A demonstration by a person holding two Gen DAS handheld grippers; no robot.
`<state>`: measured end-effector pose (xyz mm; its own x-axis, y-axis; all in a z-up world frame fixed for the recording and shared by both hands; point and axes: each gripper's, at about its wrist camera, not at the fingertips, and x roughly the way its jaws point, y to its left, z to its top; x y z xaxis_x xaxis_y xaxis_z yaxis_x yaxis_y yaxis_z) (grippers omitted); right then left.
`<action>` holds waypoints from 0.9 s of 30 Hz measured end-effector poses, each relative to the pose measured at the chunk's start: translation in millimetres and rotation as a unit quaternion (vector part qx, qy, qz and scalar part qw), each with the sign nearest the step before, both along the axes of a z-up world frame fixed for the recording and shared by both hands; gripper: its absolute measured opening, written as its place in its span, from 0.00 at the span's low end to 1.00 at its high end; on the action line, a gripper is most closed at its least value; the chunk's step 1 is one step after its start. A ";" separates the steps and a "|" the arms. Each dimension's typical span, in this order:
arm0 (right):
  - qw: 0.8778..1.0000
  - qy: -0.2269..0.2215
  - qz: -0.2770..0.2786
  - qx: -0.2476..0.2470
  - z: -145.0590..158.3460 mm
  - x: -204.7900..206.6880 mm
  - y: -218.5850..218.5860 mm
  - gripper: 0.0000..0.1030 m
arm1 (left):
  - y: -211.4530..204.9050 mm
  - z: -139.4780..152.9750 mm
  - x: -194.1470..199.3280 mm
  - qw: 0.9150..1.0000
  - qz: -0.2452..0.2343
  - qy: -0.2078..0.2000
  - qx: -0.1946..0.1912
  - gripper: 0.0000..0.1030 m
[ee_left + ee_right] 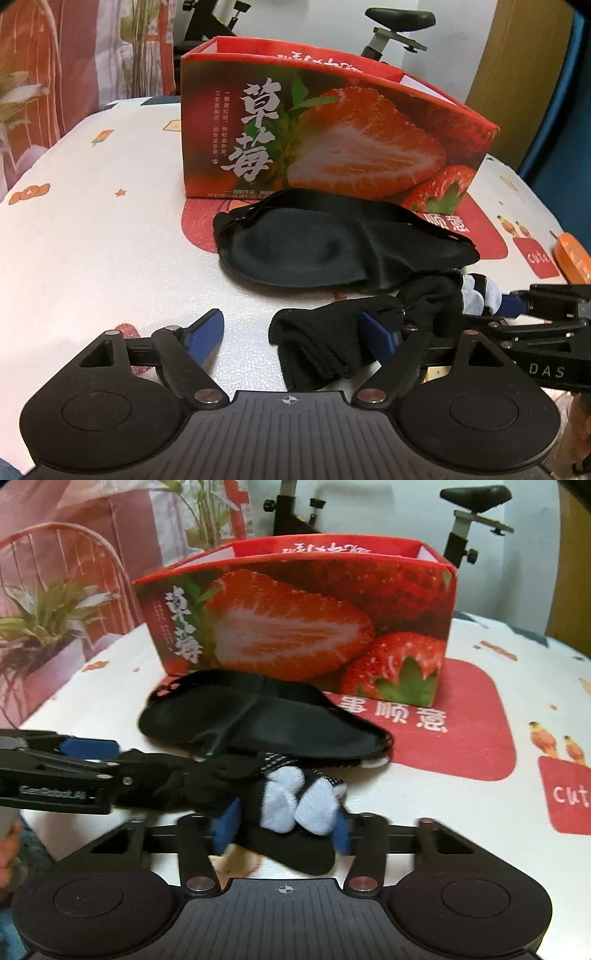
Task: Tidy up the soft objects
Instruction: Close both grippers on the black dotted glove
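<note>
Clamping the black-and-pale-blue sock bundle (295,805), the right gripper (284,827) has shut on it; left gripper (295,332) jaws stand apart, w/ sock cuff beside one finger, near the sleep mask (332,247).

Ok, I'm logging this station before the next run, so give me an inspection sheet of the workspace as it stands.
Surface: table under a white printed cloth with red patches.
Job's things: open-topped strawberry box; black eye mask lying in front of it; black sock with pale blue toe and heel stretched between the two grippers.
Clutter: orange object at the table's right edge, kind unclear.
Grippers: left gripper open, the sock's black end draped over one finger; right gripper shut on the sock's pale blue end.
Cables: nothing seen.
Surroundings: exercise bike, potted plant, red chair.
</note>
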<state>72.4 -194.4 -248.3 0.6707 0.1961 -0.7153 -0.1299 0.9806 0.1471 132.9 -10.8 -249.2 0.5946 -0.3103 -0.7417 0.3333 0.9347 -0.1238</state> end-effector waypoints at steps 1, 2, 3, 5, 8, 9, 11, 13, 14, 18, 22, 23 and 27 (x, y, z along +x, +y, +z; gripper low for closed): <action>1.000 0.000 0.002 0.000 0.1 -0.6 1.1 0.34 | -0.9 0.4 -0.9 1.000 0.000 0.000 0.002 0.81; 1.000 0.001 0.004 0.000 0.1 -1.3 1.6 0.33 | -2.0 1.4 -1.8 1.000 -0.001 -0.002 0.004 0.81; 1.000 0.000 0.005 0.003 0.2 -1.9 1.6 0.33 | -3.5 2.7 -3.0 1.000 -0.005 -0.004 0.005 0.80; 1.000 0.004 0.003 0.007 0.7 -2.0 0.5 0.33 | -4.8 4.3 -5.4 1.000 -0.015 -0.009 0.005 0.78; 1.000 0.006 0.000 0.011 1.6 -2.6 -1.1 0.38 | -6.7 4.5 -6.9 1.000 -0.023 -0.010 0.004 0.76; 1.000 0.006 -0.004 0.012 2.2 -2.4 -2.1 0.40 | -6.0 4.0 -6.3 1.000 -0.023 -0.008 0.002 0.76; 1.000 0.003 -0.012 0.016 3.4 -2.4 -4.8 0.43 | -4.3 2.0 -4.9 1.000 -0.019 -0.001 0.002 0.76; 1.000 -0.005 -0.016 0.022 5.3 -3.1 -6.7 0.47 | -2.8 1.0 -4.4 1.000 -0.017 0.003 -0.003 0.75; 1.000 -0.010 -0.018 0.022 6.4 -3.5 -7.2 0.48 | -2.9 0.8 -3.9 1.000 -0.018 0.003 -0.004 0.75; 0.999 -0.017 -0.023 0.027 6.5 -1.3 -7.1 0.49 | -3.8 0.3 -3.3 1.000 -0.018 0.002 -0.004 0.74; 0.999 -0.009 -0.028 0.041 2.3 0.5 -11.2 0.37 | -3.8 -0.1 -2.7 1.000 -0.018 0.004 -0.005 0.76; 0.999 -0.007 -0.028 0.045 1.6 0.1 -11.9 0.36 | -4.1 -0.3 -2.4 1.000 -0.018 0.004 -0.004 0.76; 0.999 -0.005 -0.024 0.044 0.4 -1.1 -9.7 0.28 | -5.4 -0.8 -1.9 1.000 -0.017 0.004 -0.001 0.80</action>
<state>71.3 -204.1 -248.0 0.6884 0.2253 -0.6895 -0.0849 0.9690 0.2319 131.0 -16.3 -250.0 0.5783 -0.3315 -0.7454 0.3637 0.9227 -0.1281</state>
